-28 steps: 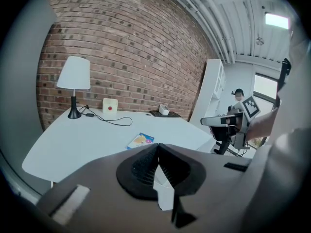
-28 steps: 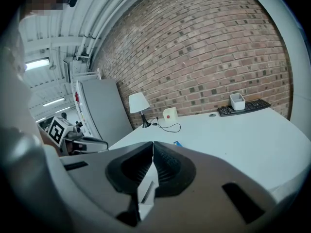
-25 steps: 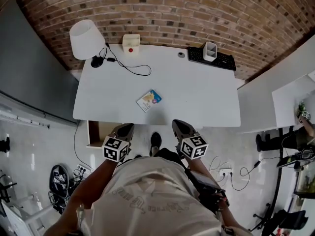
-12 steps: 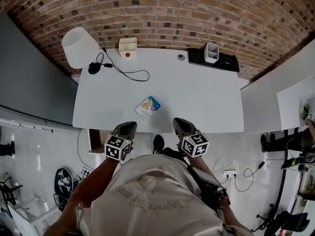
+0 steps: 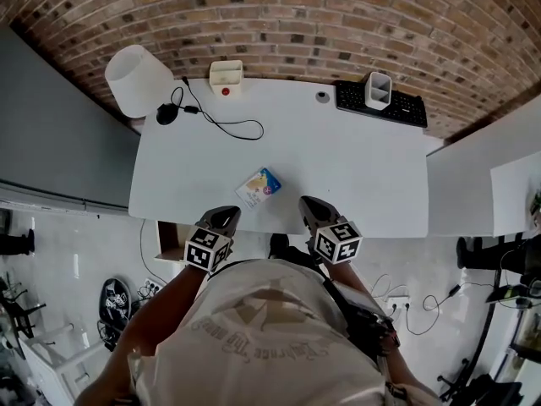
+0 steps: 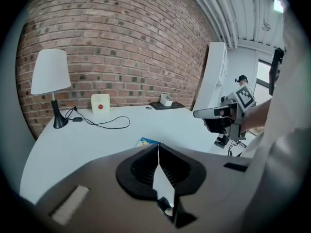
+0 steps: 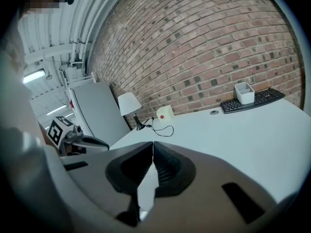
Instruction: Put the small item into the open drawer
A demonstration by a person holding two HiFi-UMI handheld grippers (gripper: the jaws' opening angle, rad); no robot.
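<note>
Most of the white desk (image 5: 338, 167) lies bare — only a small flat packet (image 5: 258, 186) sits near its front edge. A lamp (image 5: 135, 79), a looping cable (image 5: 213, 120), a small box (image 5: 226, 74) and a keyboard (image 5: 407, 109) line the far edge by the brick wall (image 5: 296, 24).
</note>
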